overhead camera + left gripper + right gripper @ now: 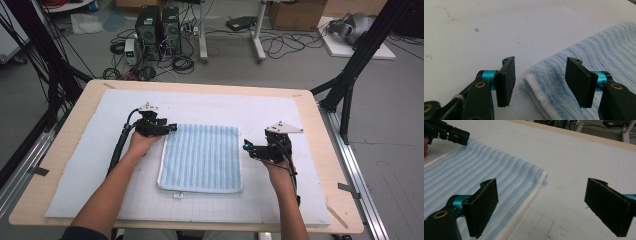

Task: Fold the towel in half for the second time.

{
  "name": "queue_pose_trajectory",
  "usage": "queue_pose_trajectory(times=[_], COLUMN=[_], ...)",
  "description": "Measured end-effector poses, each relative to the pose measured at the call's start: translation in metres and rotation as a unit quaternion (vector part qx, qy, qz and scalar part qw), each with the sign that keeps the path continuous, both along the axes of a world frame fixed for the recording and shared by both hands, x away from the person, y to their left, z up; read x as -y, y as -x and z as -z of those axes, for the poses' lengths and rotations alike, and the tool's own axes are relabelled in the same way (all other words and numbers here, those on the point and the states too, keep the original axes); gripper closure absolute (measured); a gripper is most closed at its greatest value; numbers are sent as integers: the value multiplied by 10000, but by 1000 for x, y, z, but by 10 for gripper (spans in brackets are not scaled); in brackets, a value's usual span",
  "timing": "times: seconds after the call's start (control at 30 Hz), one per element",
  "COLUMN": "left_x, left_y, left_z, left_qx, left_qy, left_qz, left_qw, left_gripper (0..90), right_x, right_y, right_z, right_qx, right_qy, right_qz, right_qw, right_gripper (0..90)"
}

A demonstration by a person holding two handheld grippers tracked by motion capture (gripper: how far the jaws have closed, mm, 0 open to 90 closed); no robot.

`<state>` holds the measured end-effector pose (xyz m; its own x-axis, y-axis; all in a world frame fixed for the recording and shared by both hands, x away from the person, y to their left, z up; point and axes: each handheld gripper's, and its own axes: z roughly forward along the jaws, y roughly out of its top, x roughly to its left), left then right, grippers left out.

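I count one blue towel (201, 157), lying flat on the white mat (260, 107). My two grippers flank it: left gripper (540, 80), jaws apart, straddles its far-left corner; right gripper (541, 207), jaws wide apart, straddles its right edge

Both grippers' jaws wide apart, low

A white foam mat (100, 165) covers the wooden table (65, 145). Behind the table, two black computer towers (159, 25), tangled cables (280, 42) and a cardboard box (297, 14) sit on the grey floor (390, 125).
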<state>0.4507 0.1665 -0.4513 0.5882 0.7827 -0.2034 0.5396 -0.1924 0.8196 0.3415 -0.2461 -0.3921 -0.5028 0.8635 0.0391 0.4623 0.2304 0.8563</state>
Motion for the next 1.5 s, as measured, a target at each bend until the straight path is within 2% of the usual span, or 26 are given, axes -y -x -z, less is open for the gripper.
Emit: queue_pose_trajectory(times=[0.1,0.2,0.4,0.47,0.57,0.73,0.8,0.87,0.97,1.03,1.17,1.27,1.33,1.5], left_x=[0,2,8,9,7,7,6,6,6,6,6,6,7,7], left_y=[1,1,3,3,3,3,2,2,2,2,2,2,2,3], left_z=[0,1,1,1,1,2,2,2,2,2,2,2,2,2], left_qx=[2,-44,53,58,24,19,-1,-1,-17,-31,-35,-25,-14,3], left_qy=[13,-43,-329,-366,-292,-271,-205,-239,-194,-193,-208,-184,-197,-263], left_qz=[38,104,159,167,158,164,152,171,154,166,161,142,142,202], left_qw=[10000,9999,9993,9992,9994,9995,9997,9996,9997,9997,9996,9997,9997,9994], left_gripper=[498,630,845,860,866,868,868,868,868,868,868,868,869,870], right_x=[0,-3,-12,-15,-20,-26,-28,-30,-31,-33,-37,-38,-39,-44], right_y=[-1,-2,-7,-9,-14,-29,-35,-41,-53,-61,-73,-81,-85,-91], right_z=[0,0,2,2,3,7,9,9,12,15,23,28,30,38], right_qx=[-24,-47,-95,-123,-175,-464,-489,-534,-524,-660,-783,-944,-994,-1034], right_qy=[-17,11,62,69,90,50,56,32,86,157,220,191,286,397], right_qz=[25,14,-47,-57,-84,-88,-103,-87,-201,-160,-109,-33,-27,8], right_qw=[10000,10000,9999,9999,9998,9989,9987,9985,9984,9976,9966,9953,9946,9938], right_gripper=[110,110,110,110,110,110,111,119,203,204,207,276,290,398])
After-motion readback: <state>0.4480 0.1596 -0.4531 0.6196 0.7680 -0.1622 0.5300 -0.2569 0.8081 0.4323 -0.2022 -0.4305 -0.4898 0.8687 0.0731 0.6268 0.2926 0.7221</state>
